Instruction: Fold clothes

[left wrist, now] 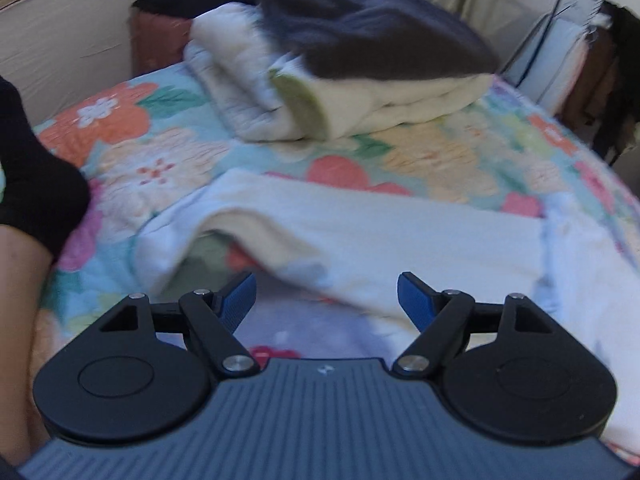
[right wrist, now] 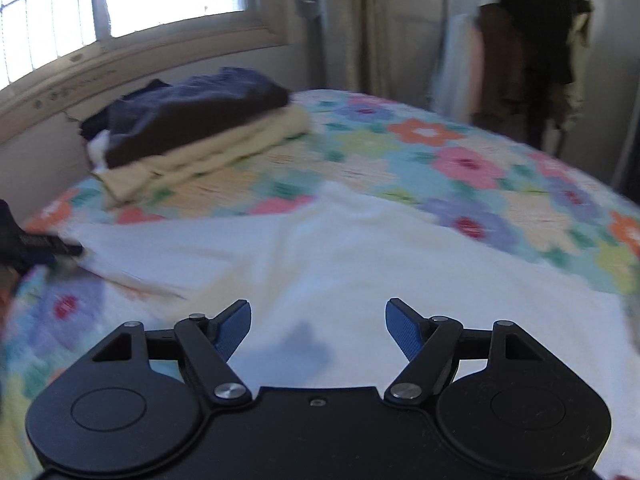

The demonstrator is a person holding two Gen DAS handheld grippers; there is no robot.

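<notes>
A white garment (left wrist: pixel 360 224) lies spread on the floral bedspread (left wrist: pixel 160 152); it also shows in the right wrist view (right wrist: pixel 360 264). One edge of it is lifted into a fold at the left (left wrist: pixel 240 224). My left gripper (left wrist: pixel 326 300) is open and empty, just above the garment's near edge. My right gripper (right wrist: pixel 318 328) is open and empty above the garment's middle. The left gripper's tip shows at the right wrist view's left edge (right wrist: pixel 44 246), beside the garment's corner.
A stack of folded clothes (left wrist: pixel 344 80), dark items on cream ones, sits at the far side of the bed (right wrist: pixel 192 128). A clothes rack with hanging garments (right wrist: pixel 520 48) stands beyond the bed. A person's leg in a black sock (left wrist: pixel 28 184) is at the left.
</notes>
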